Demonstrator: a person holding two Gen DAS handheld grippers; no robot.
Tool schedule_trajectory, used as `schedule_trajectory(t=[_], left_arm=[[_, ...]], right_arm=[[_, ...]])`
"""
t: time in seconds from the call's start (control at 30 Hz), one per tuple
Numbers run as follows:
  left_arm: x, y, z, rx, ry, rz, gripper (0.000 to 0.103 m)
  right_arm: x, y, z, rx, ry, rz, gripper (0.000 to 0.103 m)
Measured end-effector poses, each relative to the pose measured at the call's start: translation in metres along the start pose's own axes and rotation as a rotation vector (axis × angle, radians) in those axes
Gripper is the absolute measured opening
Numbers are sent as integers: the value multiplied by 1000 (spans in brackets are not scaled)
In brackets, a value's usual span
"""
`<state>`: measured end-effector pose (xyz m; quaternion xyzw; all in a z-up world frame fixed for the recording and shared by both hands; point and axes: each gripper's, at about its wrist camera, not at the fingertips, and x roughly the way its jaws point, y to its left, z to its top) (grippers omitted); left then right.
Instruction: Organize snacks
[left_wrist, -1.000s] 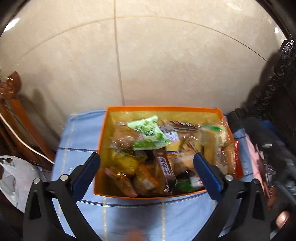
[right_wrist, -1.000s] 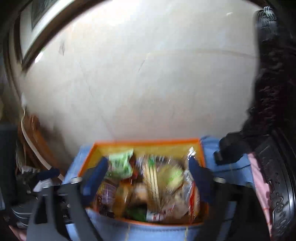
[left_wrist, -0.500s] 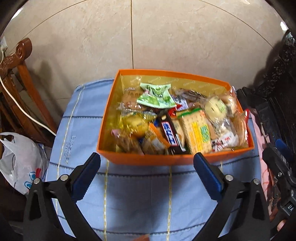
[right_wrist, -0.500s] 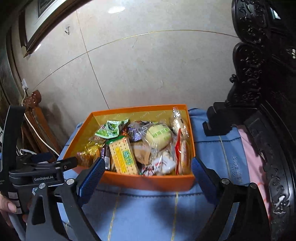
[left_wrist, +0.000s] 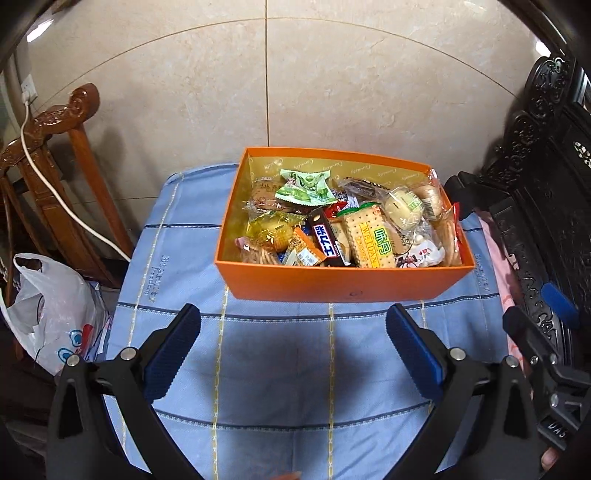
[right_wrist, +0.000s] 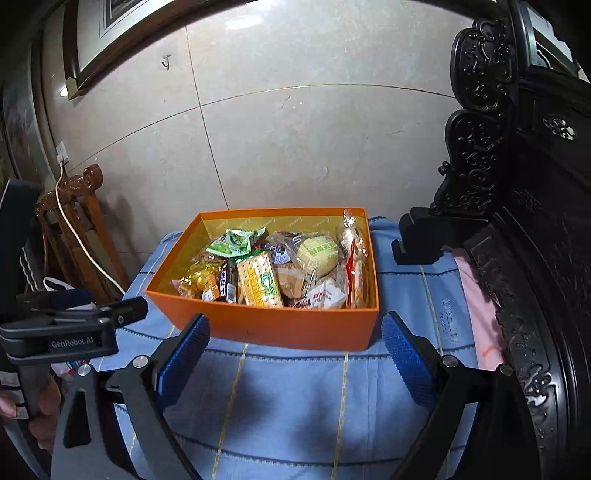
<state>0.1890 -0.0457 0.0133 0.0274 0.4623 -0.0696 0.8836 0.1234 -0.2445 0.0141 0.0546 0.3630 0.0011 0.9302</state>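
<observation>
Snacks (left_wrist: 332, 225): wrapped pieces, all inside the orange box (left_wrist: 343, 286), heaped toward its right half. Among them a green packet (left_wrist: 304, 186) on top at the back, a dark chocolate bar (left_wrist: 327, 242), a yellow cracker pack (left_wrist: 369, 236), a round pale cake (left_wrist: 402, 206) and a golden-wrapped piece (left_wrist: 267, 229). None lies loose outside, so the scene fits snacks already gathered as well as snacks waiting to be sorted.

Orange box: open-topped, standing on the tabletop's blue checked cloth (left_wrist: 288, 369), close to the tiled wall (left_wrist: 332, 92).

Left gripper (left_wrist: 293, 343): fingers spread wide, holding nothing, hovering short of the box's near wall.

Right gripper (right_wrist: 295, 345): the same, fingers apart and bare, just before the box.

Surroundings: a carved wooden chair (left_wrist: 51, 125) and white plastic bag (left_wrist: 51, 306) at left; dark carved furniture (right_wrist: 517, 184) at right.
</observation>
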Motion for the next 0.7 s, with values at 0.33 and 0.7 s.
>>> schedule_trajectory(t=[0.33, 0.7], left_arm=[[-35, 1, -14, 30, -84, 28, 98], [-48, 5, -21, 55, -86, 29, 99]], right_arm=[[-21, 5, -4, -14, -11, -24, 94], [-25, 13, -9, -15, -6, -39, 96]])
